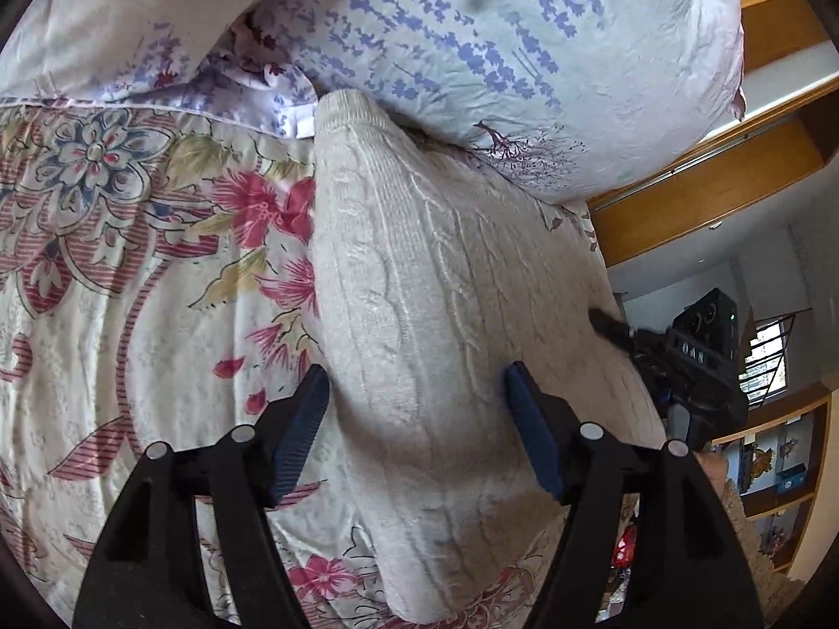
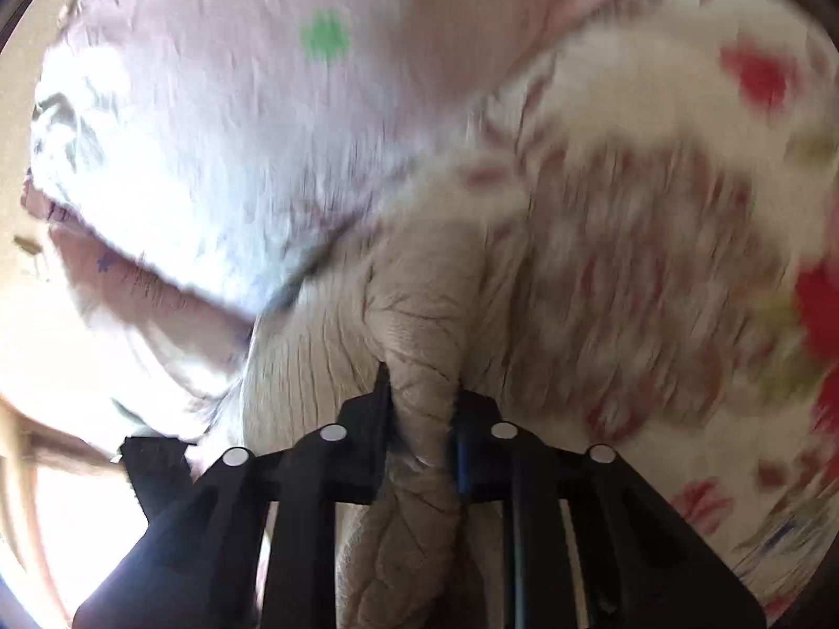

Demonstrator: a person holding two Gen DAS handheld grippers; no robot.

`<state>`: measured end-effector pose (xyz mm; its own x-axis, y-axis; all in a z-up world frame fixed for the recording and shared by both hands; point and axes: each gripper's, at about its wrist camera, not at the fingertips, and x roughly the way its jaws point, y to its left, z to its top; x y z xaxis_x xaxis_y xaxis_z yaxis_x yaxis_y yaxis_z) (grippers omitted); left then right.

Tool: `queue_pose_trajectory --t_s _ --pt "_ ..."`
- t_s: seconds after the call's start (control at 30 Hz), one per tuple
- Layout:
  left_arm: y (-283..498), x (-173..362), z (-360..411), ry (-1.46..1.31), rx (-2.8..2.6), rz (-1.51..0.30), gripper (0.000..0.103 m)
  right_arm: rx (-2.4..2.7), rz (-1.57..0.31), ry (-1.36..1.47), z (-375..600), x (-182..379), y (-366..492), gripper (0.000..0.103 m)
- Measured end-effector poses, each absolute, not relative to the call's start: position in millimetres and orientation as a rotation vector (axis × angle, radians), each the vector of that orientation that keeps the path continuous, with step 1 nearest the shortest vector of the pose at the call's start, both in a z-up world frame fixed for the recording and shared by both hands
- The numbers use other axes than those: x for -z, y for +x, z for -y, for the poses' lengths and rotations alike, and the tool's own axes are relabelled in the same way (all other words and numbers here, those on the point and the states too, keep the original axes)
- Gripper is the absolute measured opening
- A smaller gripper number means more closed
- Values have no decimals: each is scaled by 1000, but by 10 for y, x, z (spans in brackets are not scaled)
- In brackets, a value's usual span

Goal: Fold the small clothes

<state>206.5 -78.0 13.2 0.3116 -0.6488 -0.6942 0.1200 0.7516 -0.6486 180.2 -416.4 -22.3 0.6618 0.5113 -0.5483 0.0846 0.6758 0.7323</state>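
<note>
A cream cable-knit sweater lies on the flowered bedspread, running from the pillows down toward me. My left gripper is open, its blue pads either side of the sweater's near part, holding nothing. My right gripper is shut on a bunched fold of the sweater, which is pinched between its fingers and runs back under the camera. The right gripper also shows in the left wrist view at the sweater's right edge. The right wrist view is blurred by motion.
A pale pillow with blue flower print rests at the sweater's far end, another white pillow to its left. Wooden furniture and shelves stand past the bed's right edge.
</note>
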Motion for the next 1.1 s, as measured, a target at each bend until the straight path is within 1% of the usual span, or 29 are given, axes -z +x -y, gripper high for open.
queue_pose_trajectory --t_s 0.07,0.1,0.13,0.17,0.2,0.23,0.27,0.3,0.33,0.37,0.4,0.43,0.5,0.57,0.67,0.7,0.73,0.77,0.8,0.83,0.87,0.9,0.93,0.97,1.0,1.03,1.1 --pt "2086 -125 827 -544 540 -1155 70 -228 -819 818 4239 193 1866 17" --pt "2098 -125 850 -538 536 -1155 70 -236 -842 838 4262 224 1887 19" --pt "2098 -118 848 -537 536 -1155 70 -255 -876 865 4272 269 1898 27" --pt "2110 -109 872 -541 532 -1154 71 -268 -927 886 4269 331 1908 55" --pt "2124 -88 915 -547 531 -1151 71 -272 -970 888 4254 390 1884 69" --pt "2133 -89 934 -549 529 -1141 71 -298 -963 901 4237 406 1855 76" --pt "2144 -82 951 -549 525 -1133 66 -328 -964 914 4208 425 1810 78" --pt "2157 -70 964 -554 520 -1130 62 -355 -966 918 4152 449 1774 77" --pt "2160 -63 955 -567 520 -1127 51 -380 -963 915 4099 461 1754 56" --pt "2148 -86 913 -584 537 -1114 40 -396 -959 883 3998 460 1725 41" --pt "2133 -127 872 -592 560 -1106 38 -401 -944 866 3936 430 1686 39" --pt "2101 -188 796 -594 590 -1097 35 -422 -923 874 3907 407 1647 34" --pt "1962 -396 619 -555 641 -1043 34 -499 -890 907 3766 340 1581 29" --pt "1801 -591 374 -489 637 -982 35 -559 -888 852 3517 274 1535 19" --pt "1720 -616 83 -319 464 -985 41 -469 -937 678 3197 269 1542 20" --pt "1694 -569 6 -276 388 -1004 41 -426 -934 645 3160 250 1524 20" --pt "1635 -558 -62 -259 343 -1000 39 -407 -918 652 3170 222 1478 21" --pt "1542 -582 -119 -254 322 -977 39 -398 -889 677 3205 167 1387 24" --pt "1429 -623 -169 -249 314 -948 42 -410 -863 693 3234 117 1298 27" --pt "1301 -661 -205 -237 301 -922 53 -430 -846 704 3243 78 1223 41" --pt "1187 -678 -238 -223 284 -904 66 -449 -845 703 3237 40 1143 55" --pt "1043 -702 -239 -203 257 -880 73 -468 -863 688 3195 36 1084 56" --pt "922 -727 -225 -187 235 -861 84 -478 -872 680 3152 34 1070 48" --pt "816 -732 -187 -170 214 -849 92 -461 -869 638 3093 53 1046 6" --pt "713 -704 -147 -151 193 -843 95 -381 -876 569 3079 64 1057 8" --pt "611 -682 -115 -134 181 -842 97 -315 -881 545 3049 102 1104 8" --pt "442 -576 -28 -107 184 -867 98 -245 -888 606 3125 208 1180 8"
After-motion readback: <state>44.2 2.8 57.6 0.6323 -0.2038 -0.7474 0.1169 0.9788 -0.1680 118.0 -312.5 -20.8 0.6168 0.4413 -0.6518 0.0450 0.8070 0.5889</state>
